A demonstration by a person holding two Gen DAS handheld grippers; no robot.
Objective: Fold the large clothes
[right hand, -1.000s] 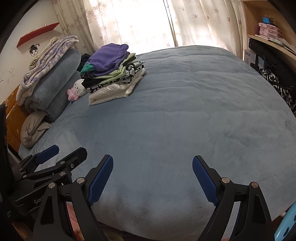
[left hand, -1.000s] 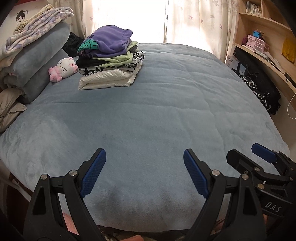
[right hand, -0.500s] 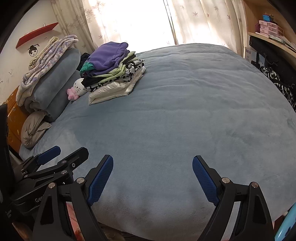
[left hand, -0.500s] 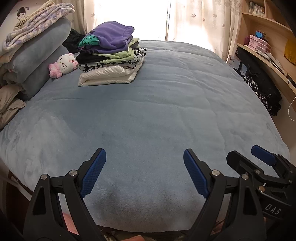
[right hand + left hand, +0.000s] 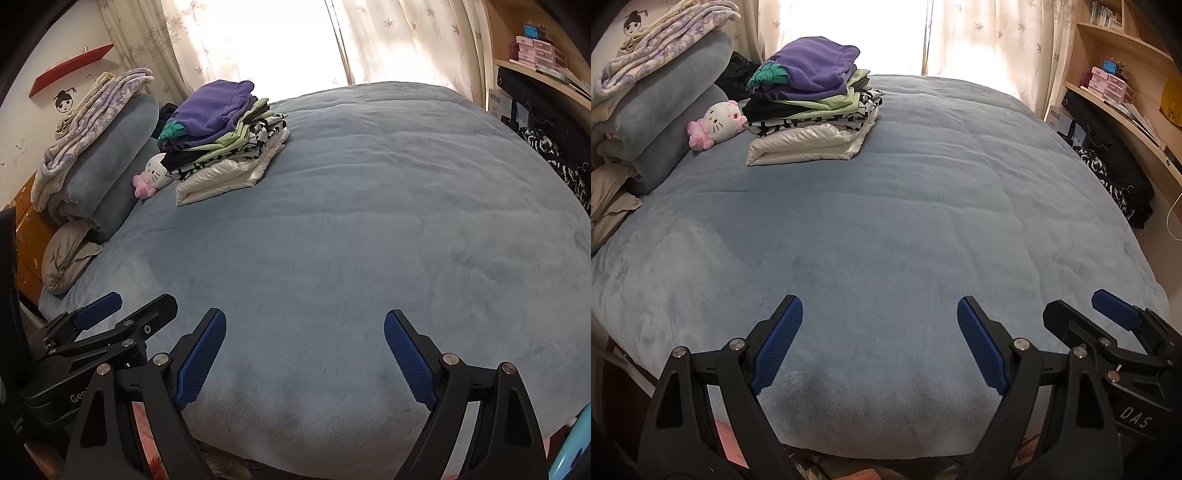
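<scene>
Plush blue bedcover (image 5: 886, 206), soft stack of folded clothes (image 5: 812, 114), left claw (image 5: 879, 347) and right claw (image 5: 304, 360) spread apart, empty

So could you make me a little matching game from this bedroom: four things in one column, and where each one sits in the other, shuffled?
Things:
1. purple garment
2. white garment
3. cat plush
4. both grippers, left gripper and right gripper

Places:
A. bottom of the folded stack
B. open above the near edge of the blue blanket
C. top of the folded stack
D. beside the stack, against the rolled bedding

Pairs: 1-C, 2-A, 3-D, 4-B
</scene>
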